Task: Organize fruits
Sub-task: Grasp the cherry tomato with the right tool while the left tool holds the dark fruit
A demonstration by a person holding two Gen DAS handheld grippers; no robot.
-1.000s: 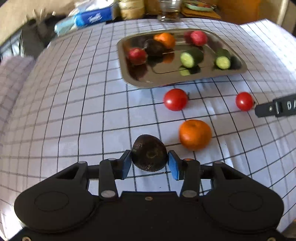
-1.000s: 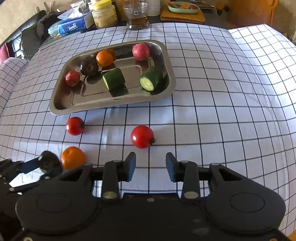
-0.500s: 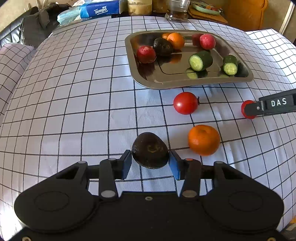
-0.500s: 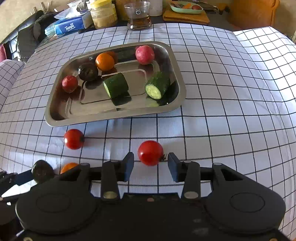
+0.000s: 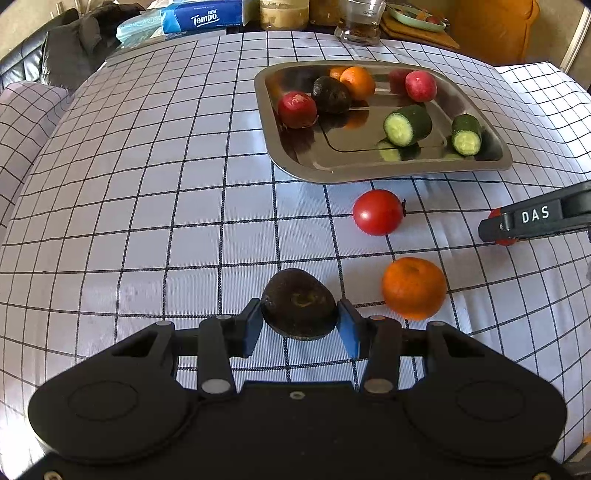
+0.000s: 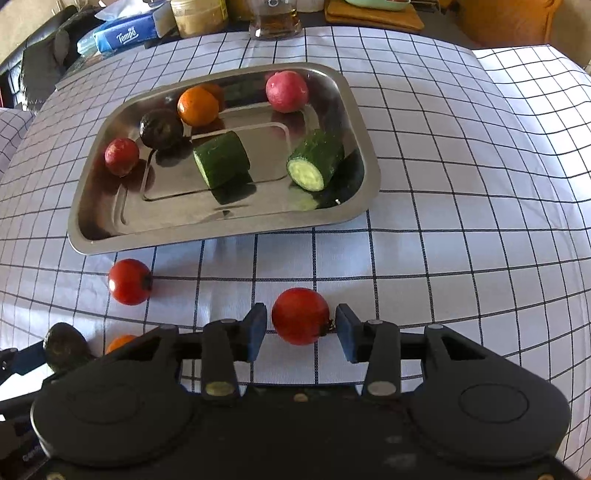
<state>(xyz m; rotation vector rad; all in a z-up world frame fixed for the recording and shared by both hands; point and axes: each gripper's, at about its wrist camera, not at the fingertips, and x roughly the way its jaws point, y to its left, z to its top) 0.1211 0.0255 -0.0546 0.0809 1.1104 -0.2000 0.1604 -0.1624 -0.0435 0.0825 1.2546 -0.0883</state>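
Note:
A dark avocado (image 5: pixel 298 302) sits between the blue pads of my left gripper (image 5: pixel 297 317), which touch it on both sides just over the checked tablecloth. My right gripper (image 6: pixel 301 325) stands open around a red tomato (image 6: pixel 300 315) on the cloth, with a gap on each side. In the left wrist view its "DAS" finger (image 5: pixel 535 218) hides most of that tomato. A second tomato (image 5: pixel 376 212) and an orange (image 5: pixel 413 288) lie loose between the two grippers. The steel tray (image 6: pixel 221 232) beyond holds two red fruits, an avocado, an orange and two cucumber pieces.
At the table's far edge stand a blue tissue pack (image 5: pixel 199 16), a jar (image 5: pixel 284 13) and a glass (image 5: pixel 360 22). A dark bag (image 5: pixel 74 55) lies at the far left. The tablecloth falls away on the right side.
My right gripper has come forward and down, and the tomato now lies between its slightly wider fingers. The left gripper's jaws have widened a little around the avocado, which shows a broader side.

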